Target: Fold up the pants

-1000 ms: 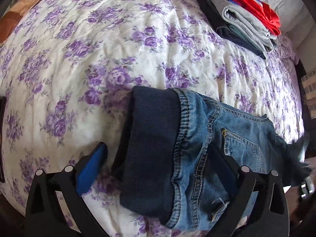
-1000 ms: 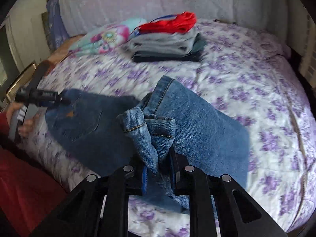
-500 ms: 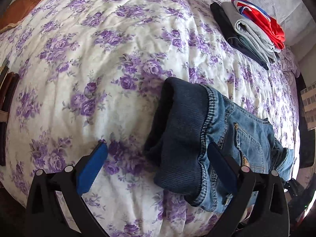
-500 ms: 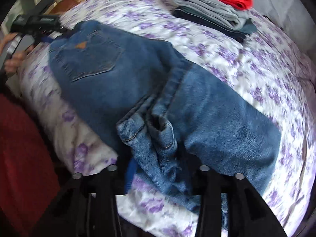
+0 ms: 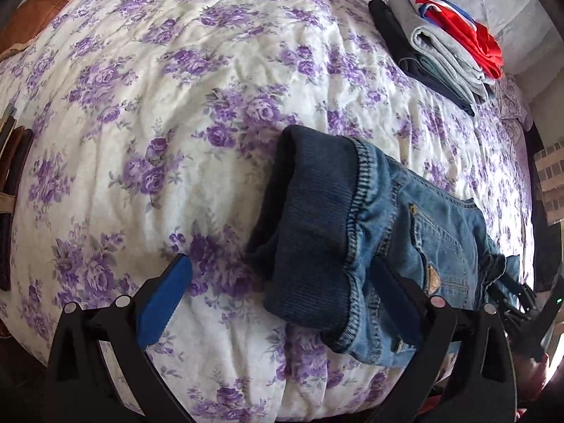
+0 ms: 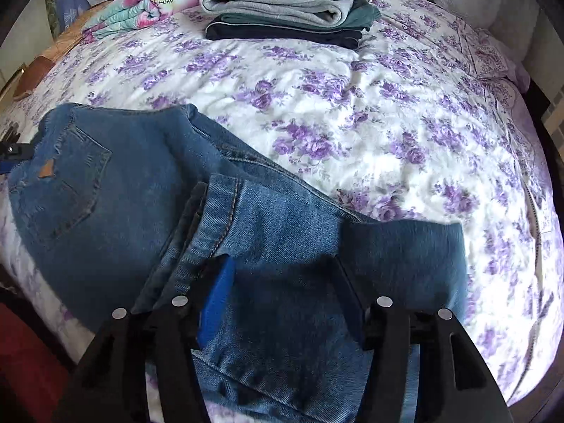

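Jeans (image 6: pixel 246 218) are lying blurred under the right gripper (image 6: pixel 282 275), jaws opening, nothing pinched; left gripper (image 5: pixel 282 289) is hovering wide, tilted down.

jeans (image 6: pixel 148 190): 1 | folded garments in far stack (image 6: pixel 285 3): about 4, edges overlap | floral blanket, far left (image 6: pixel 148 3): 1 | grippers: 2

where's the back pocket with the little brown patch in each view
Left wrist view: the back pocket sits lower right, on the jeans just above the right finger of that view's gripper.
Right wrist view: the back pocket is at the left edge, midway up, on the flat seat of the jeans.
Shared landmark: the stack of folded clothes with the red item on top, upper right in the left view, top centre in the right view.
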`<state>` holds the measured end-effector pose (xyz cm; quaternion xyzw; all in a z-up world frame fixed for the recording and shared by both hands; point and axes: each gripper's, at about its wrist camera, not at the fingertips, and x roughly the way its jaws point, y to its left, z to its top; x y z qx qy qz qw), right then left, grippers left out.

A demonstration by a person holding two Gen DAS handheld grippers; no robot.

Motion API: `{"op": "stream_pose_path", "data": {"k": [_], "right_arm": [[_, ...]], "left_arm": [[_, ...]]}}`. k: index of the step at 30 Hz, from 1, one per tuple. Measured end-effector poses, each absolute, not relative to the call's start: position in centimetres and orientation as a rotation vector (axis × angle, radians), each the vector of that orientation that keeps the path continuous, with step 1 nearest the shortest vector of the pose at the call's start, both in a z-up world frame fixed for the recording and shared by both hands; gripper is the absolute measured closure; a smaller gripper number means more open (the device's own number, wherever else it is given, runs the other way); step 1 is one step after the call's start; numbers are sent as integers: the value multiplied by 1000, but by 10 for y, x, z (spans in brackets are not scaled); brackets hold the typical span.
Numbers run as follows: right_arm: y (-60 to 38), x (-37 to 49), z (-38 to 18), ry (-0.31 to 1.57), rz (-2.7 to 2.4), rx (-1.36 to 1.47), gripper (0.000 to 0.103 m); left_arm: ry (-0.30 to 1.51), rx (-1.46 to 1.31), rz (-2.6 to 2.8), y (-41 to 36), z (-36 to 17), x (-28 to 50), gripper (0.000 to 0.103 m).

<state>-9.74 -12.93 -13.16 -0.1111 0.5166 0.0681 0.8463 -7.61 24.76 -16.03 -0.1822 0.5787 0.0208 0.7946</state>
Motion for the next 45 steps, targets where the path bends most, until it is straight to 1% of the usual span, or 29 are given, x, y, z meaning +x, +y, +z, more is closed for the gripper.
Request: {"op": "stream_pose_path", "data": {"k": [2,3,4,6,7,8,9,11,13,15,16,17,18,19,20,23,25,28,30,33,35,37,40,43,45], "right_arm": [[-139,-116,-108,979,166,-169,44],[-140,-121,-105,968,175,-166,38],[-139,-120,-110,995,176,-173,29],[-141,-109,-149,1162,177,-179,24],[-143,-110,-163,1154,175,-174,22],[-144,-114,-163,1110,175,-171,21],[-144,-114,-160,1116,174,-174,22],[-146,-113,-148,1131,167,-154,22],[-150,-119,-131,1073,161,-116,22],[-152,-127,-125,1028,182,-111,21],[-153,-130,-127,1035,191,-128,15],[-153,-132,-135,1065,191,-157,12],[-153,-128,-146,1122,184,-193,6],[-153,-128,-159,1147,186,-221,5],[-153,-127,-158,1117,191,-212,4],[-155,-117,-154,1156,222,-208,3],[-157,-113,-142,1158,232,-206,4],[-159,-113,-112,1016,269,-173,4],[-157,-108,-102,973,294,-149,4],[-143,-91,-121,1014,284,-233,4],[-137,-75,-157,1153,230,-342,3],[-140,-71,-158,1120,245,-278,3],[-141,-69,-158,1122,259,-286,3],[-140,-71,-159,1103,265,-291,3],[-139,-74,-159,1102,264,-290,3]], "left_arm": [[1250,-403,42,248,-160,-79,5],[1256,-413,40,249,-161,-80,5],[1265,-429,38,249,-162,-81,5],[1272,-445,34,249,-164,-83,5],[1279,-449,32,248,-166,-84,5],[1284,-444,32,247,-168,-84,5],[1289,-436,33,246,-169,-84,5],[1295,-430,33,246,-169,-86,5],[1298,-440,34,247,-170,-88,5],[1302,-460,35,248,-170,-92,5],[1302,-471,36,248,-170,-94,5],[1302,-485,35,248,-170,-96,5],[1302,-504,33,247,-170,-98,5],[1301,-514,33,246,-171,-100,5],[1298,-522,36,245,-171,-102,5],[1281,-554,42,243,-169,-108,5],[1258,-595,39,244,-167,-112,5],[1244,-623,30,242,-166,-113,5],[1236,-645,38,241,-169,-111,5],[1214,-682,55,241,-171,-106,5],[1198,-690,69,238,-174,-100,5],[1193,-675,87,236,-177,-96,5],[1192,-674,87,231,-175,-93,5],[1189,-802,-37,225,-173,-95,5],[1204,-821,-51,220,-176,-94,5]]}}
